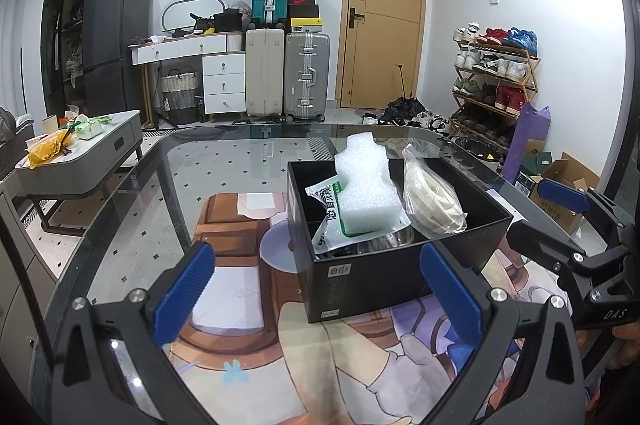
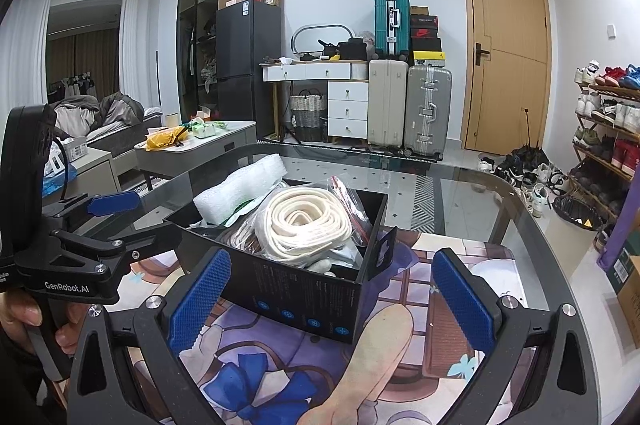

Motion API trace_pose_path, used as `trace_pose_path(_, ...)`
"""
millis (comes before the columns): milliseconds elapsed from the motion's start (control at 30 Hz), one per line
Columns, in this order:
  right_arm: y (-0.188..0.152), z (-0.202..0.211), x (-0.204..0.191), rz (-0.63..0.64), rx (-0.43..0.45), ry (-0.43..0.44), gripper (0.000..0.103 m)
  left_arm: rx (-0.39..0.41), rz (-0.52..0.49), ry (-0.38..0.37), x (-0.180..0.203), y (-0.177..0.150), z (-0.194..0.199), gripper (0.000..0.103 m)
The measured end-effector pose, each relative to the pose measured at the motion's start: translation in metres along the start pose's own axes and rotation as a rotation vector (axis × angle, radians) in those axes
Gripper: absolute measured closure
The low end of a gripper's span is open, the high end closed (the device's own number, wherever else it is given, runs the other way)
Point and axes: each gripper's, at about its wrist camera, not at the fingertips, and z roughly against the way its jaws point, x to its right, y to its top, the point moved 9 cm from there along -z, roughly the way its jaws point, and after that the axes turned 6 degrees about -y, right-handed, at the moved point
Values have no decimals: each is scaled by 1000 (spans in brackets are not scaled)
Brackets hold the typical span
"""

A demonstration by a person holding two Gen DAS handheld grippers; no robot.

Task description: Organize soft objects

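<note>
The black box [image 1: 372, 273] sits on the printed mat [image 1: 248, 309] on the glass table [image 1: 120, 209], and the soft things are already piled in it: a white foam block [image 1: 368, 189] standing tall above the rim, a green-and-white pouch [image 1: 332, 217] under it, and a clear bag of cream webbing [image 1: 434, 201] leaning on the right wall. From the right wrist view the webbing coil [image 2: 308, 225] bulges well above the box edge, and one corner flap [image 2: 386, 249] of the box stands open. The left gripper [image 1: 316, 289] hovers just short of the box's near wall, jaws wide and holding nothing; the right gripper [image 2: 332, 297] faces a box corner from the other side, also wide and empty. The load looks overfull, so the risk is spillage: a nudge to the foam or the slippery bag could tip either out onto the table. Pushing on the thin wall could slide the light box on the mat, or splay the loose corner further.
</note>
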Motion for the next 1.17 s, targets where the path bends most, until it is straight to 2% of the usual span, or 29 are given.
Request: trace_pose_path(1167,0,1,1,-4,-1,0,1,7,0,8,0,-1,0,0)
